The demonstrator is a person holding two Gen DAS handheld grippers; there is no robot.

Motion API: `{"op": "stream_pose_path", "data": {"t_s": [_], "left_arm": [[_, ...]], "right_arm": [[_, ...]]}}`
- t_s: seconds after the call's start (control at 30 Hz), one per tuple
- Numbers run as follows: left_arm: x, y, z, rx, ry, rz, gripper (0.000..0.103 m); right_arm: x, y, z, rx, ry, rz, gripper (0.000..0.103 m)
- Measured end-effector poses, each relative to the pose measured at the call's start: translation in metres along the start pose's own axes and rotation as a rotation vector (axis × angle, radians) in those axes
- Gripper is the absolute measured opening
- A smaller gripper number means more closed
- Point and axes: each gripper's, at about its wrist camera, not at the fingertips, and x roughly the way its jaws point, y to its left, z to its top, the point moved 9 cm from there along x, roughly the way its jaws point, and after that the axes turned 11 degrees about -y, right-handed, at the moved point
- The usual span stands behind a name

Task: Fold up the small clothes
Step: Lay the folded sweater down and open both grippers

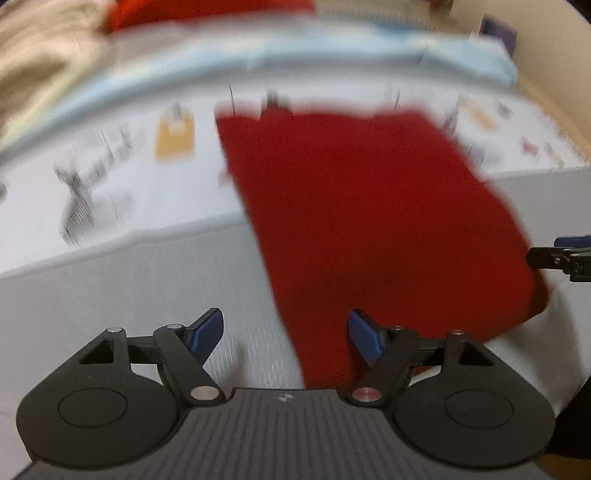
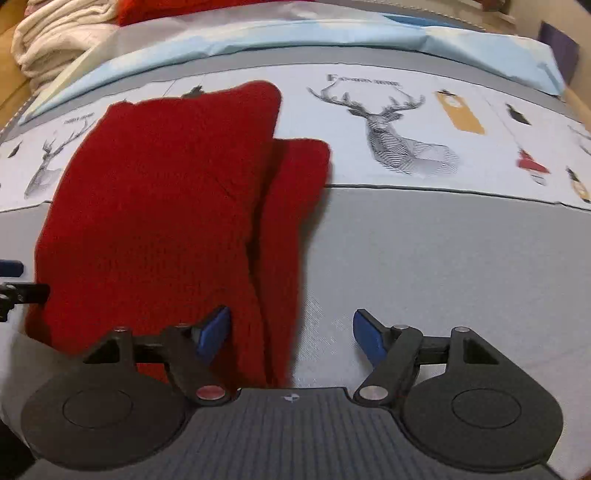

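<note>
A red knitted garment (image 2: 166, 206) lies folded on the bed, with a narrower red layer (image 2: 291, 229) showing along its right side. In the blurred left wrist view the same red garment (image 1: 369, 221) spreads ahead and to the right. My left gripper (image 1: 286, 336) is open over the garment's near left edge, nothing pressed between its blue pads. My right gripper (image 2: 291, 336) is open over the garment's near right edge, its pads apart from the cloth. Each gripper's tip shows at the side of the other's view: the right gripper (image 1: 561, 256) and the left gripper (image 2: 18, 284).
The bed cover (image 2: 424, 258) is grey with a white band printed with deer heads (image 2: 391, 129). A light blue sheet (image 2: 295, 37) runs across the back. A cream blanket (image 2: 59, 37) and another red cloth (image 2: 155, 9) are piled at the far left.
</note>
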Motion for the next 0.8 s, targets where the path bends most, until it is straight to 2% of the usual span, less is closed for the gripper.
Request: {"op": "stream_pose_path", "data": {"t_s": [0.07, 0.13, 0.2, 0.27, 0.37, 0.53, 0.67, 0.73, 0.8], "left_arm": [[-0.034, -0.008, 0.016, -0.002, -0.108, -0.012, 0.094], [-0.064, -0.017, 0.028, -0.001, -0.182, 0.002, 0.099], [-0.094, -0.028, 0.035, 0.015, -0.247, 0.014, 0.102], [-0.125, -0.039, 0.035, 0.006, -0.306, 0.006, 0.102], [-0.163, -0.05, 0.026, -0.068, -0.368, -0.004, 0.102], [-0.196, -0.065, -0.015, -0.147, -0.368, 0.023, 0.102], [-0.184, -0.07, -0.048, -0.175, -0.365, 0.059, 0.102], [-0.164, -0.069, -0.068, -0.181, -0.316, 0.121, 0.102], [-0.146, -0.066, -0.086, -0.213, -0.21, 0.17, 0.102]], "right_arm": [[-0.022, -0.003, 0.011, 0.044, -0.068, -0.004, 0.076], [-0.05, -0.002, 0.022, 0.025, -0.15, -0.006, 0.086], [-0.074, 0.0, 0.031, -0.023, -0.228, -0.04, 0.098], [-0.1, 0.001, 0.036, -0.041, -0.296, -0.074, 0.101], [-0.131, 0.0, 0.036, -0.028, -0.341, -0.087, 0.102], [-0.171, -0.003, 0.02, -0.007, -0.392, -0.093, 0.102], [-0.175, 0.001, -0.003, 0.0, -0.37, -0.084, 0.102], [-0.166, 0.004, -0.018, 0.013, -0.35, -0.083, 0.102], [-0.153, 0.005, -0.036, 0.037, -0.314, -0.073, 0.102]]}}
